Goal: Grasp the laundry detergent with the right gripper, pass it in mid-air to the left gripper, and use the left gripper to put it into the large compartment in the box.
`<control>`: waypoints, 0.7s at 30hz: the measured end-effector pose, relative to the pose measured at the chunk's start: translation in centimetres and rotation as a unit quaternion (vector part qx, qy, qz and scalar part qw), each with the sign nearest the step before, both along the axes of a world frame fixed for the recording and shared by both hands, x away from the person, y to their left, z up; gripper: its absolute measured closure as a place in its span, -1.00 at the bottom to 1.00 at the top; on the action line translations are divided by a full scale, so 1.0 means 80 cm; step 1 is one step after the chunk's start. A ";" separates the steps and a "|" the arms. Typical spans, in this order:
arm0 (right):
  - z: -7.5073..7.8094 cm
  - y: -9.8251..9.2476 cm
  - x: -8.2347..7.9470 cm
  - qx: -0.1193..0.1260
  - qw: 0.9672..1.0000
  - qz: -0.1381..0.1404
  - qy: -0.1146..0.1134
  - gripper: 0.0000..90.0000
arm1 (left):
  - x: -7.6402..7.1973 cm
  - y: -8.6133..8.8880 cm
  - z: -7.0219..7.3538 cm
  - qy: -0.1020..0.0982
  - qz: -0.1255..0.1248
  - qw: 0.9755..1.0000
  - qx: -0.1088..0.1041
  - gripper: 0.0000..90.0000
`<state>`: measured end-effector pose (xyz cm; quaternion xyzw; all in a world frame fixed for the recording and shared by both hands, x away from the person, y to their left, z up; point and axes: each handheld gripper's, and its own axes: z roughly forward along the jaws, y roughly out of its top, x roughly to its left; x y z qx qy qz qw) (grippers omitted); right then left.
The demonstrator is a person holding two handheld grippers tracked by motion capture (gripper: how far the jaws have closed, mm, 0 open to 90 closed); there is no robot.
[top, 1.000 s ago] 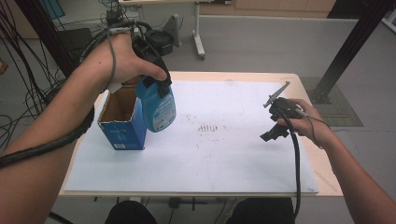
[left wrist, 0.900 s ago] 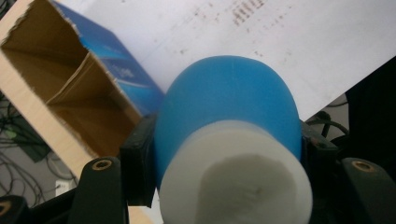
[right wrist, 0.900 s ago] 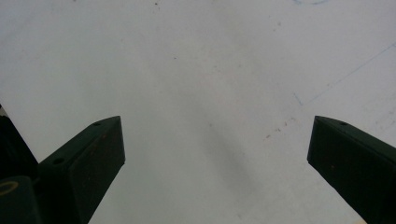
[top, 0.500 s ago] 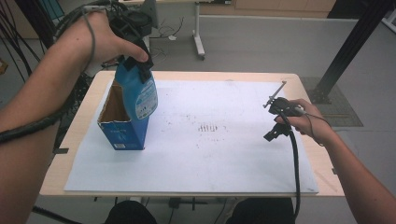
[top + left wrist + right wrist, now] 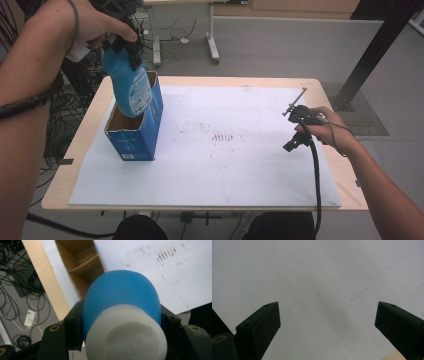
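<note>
Over the open blue carton (image 5: 134, 134) at far left, your left gripper (image 5: 125, 47) clamps the blue bottle (image 5: 128, 85) (white cap up), base angled toward the opening, apparently for packing; your right gripper (image 5: 300, 125) rests at right, jaws apart.

From my remote station I see the table (image 5: 90, 145) carrying a sheet (image 5: 240, 170) that covers most of its top. On the sheet's left part stands an open box (image 5: 134, 140). The bottle (image 5: 129, 85) hangs above the box's opening, tilted, its lower end just inside, clamped at the neck by the left gripper (image 5: 122, 42). The right gripper (image 5: 299, 120) sits well apart, over the sheet's right edge. Between box and right gripper lie scuff marks (image 5: 223, 136).
</note>
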<state>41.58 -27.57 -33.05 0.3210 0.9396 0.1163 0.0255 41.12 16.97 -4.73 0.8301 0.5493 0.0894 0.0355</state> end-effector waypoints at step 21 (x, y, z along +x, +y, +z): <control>-0.002 0.004 0.001 -0.002 1.000 -0.005 -0.006 -0.88 | 0.036 0.043 -0.011 -0.011 0.135 0.991 -0.013 -0.16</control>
